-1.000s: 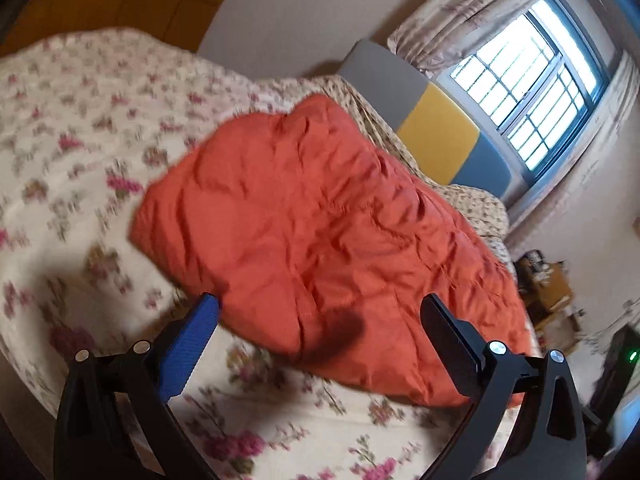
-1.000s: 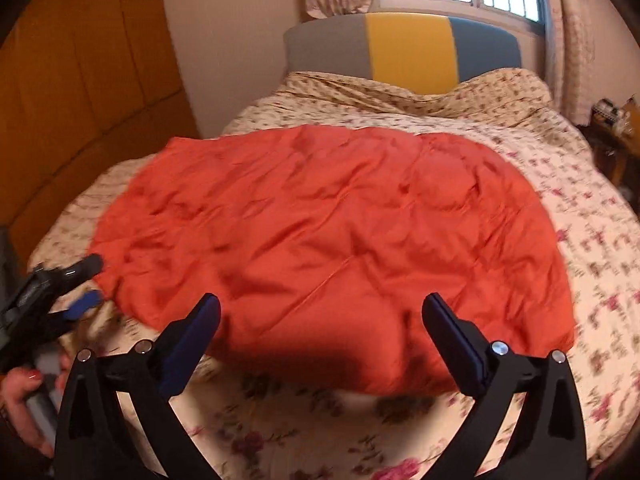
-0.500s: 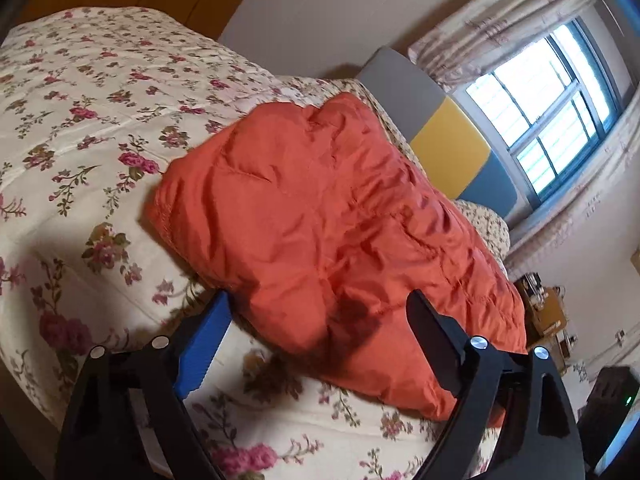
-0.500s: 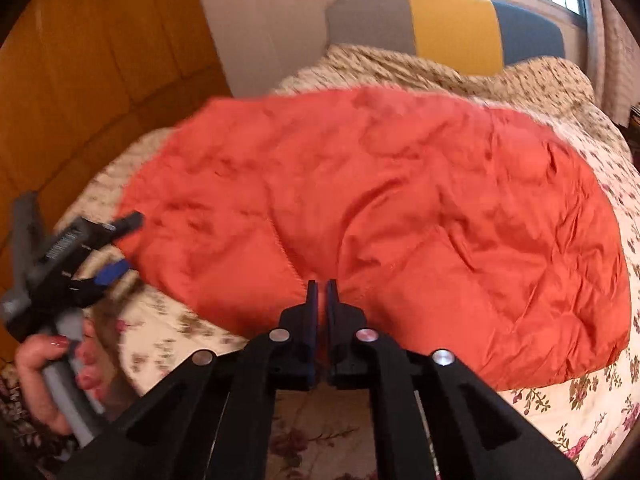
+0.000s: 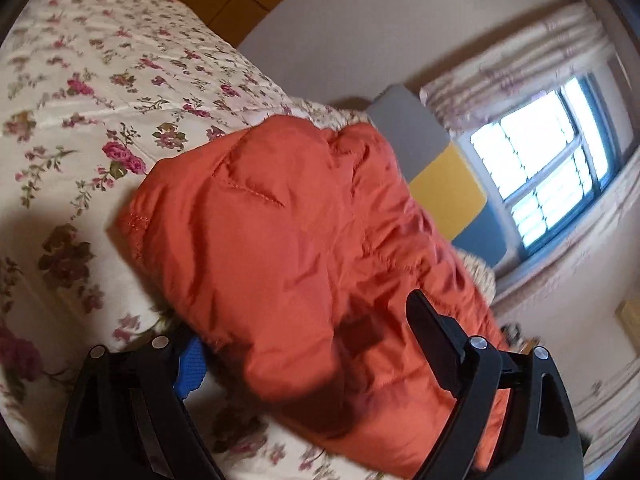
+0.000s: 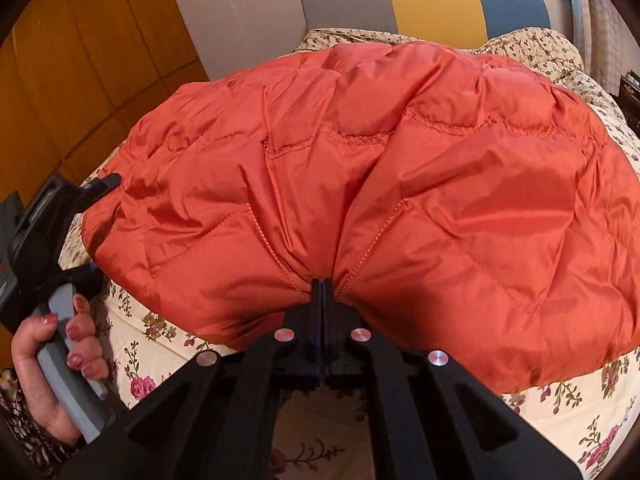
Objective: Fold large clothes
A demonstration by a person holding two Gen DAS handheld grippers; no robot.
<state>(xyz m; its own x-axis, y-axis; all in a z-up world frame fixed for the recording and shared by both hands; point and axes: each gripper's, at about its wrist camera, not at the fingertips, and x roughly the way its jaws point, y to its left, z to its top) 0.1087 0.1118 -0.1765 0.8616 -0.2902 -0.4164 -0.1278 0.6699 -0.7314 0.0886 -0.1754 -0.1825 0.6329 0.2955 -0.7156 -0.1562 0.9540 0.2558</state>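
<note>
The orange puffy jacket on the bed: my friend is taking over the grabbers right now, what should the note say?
Right gripper: shut on the near hem of the orange jacket.
Left gripper: open, straddling the jacket's corner, not gripping.
Left hand: on the gray handle.
Jacket lies puffed on the floral bedspread, below the headboard.
Done: one edge pinched.
Left: close the left gripper on its corner, then probably lift both and fold.
</note>
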